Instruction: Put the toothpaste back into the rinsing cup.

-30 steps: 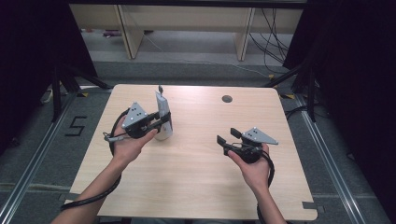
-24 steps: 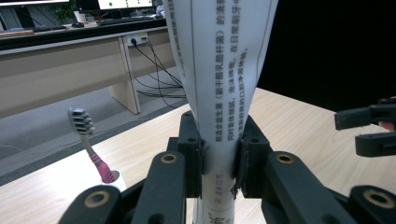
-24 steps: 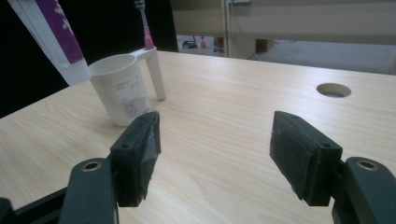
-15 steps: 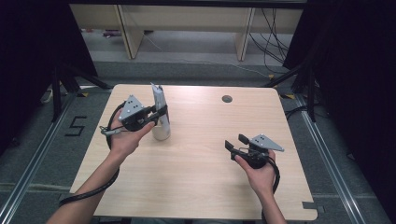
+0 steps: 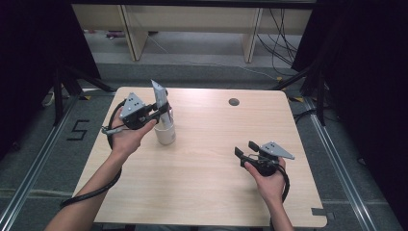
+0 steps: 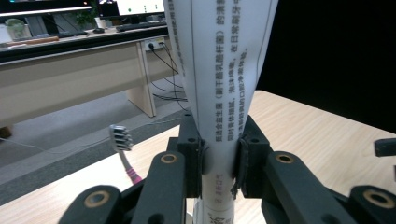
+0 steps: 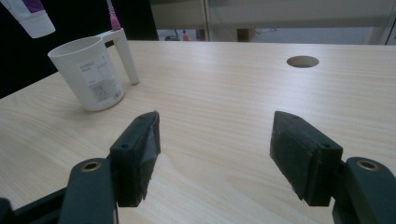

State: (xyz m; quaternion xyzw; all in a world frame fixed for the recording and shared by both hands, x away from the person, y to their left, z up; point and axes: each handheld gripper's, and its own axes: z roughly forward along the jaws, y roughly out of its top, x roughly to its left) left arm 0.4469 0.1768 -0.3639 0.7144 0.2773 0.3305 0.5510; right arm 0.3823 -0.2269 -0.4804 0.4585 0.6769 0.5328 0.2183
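Note:
My left gripper [image 5: 160,112] is shut on a white toothpaste tube [image 5: 159,97] with printed text and holds it upright above a white cup [image 5: 165,135]. In the left gripper view the jaws pinch the tube [image 6: 219,116] at its narrow lower part. A toothbrush [image 6: 122,140] with a pink handle stands in the cup. The right gripper view shows the cup [image 7: 90,74], its handle and the tube's lower end [image 7: 29,17] hanging clear above it. My right gripper [image 5: 245,148] rests open over the table's right side, and nothing sits between its pads [image 7: 140,149].
The wooden table [image 5: 207,192] has a round cable hole [image 5: 234,102] at the back right. Beyond the far edge stand a bench's legs [image 5: 251,43] and loose cables on the floor. Dark curtains flank both sides.
My left gripper has lifted the tube up and slightly left, out of the cup. My right gripper has drawn back toward the person and a little right.

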